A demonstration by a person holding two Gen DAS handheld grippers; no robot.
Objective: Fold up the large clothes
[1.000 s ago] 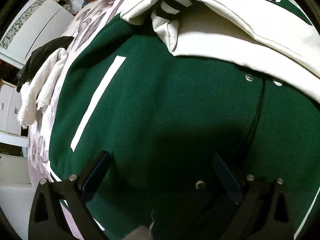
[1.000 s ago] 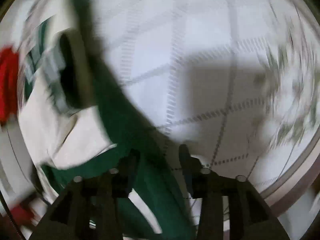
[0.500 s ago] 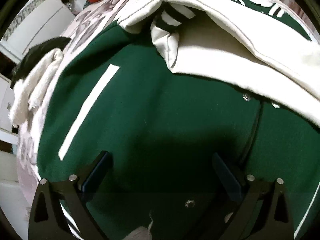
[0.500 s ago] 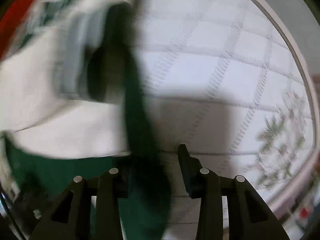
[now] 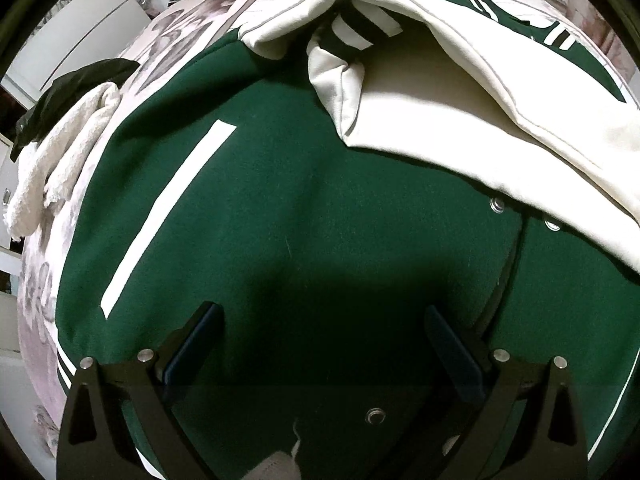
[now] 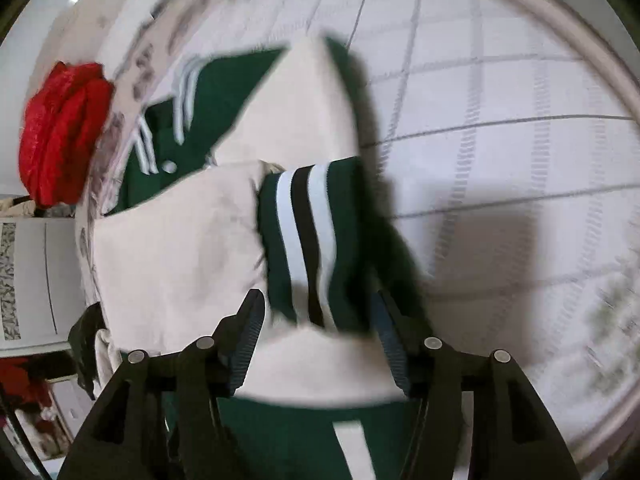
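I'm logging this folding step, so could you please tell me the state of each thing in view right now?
green jacket: spread flat on the bed, snaps undone.
cream sleeve: folded across the jacket's front.
striped cuff: lying between the right gripper's open fingers.
left gripper: open, over the jacket body, holding nothing.
right gripper: open around the cuff.
white towel: crumpled at the bed edge.
red garment: bunched up.
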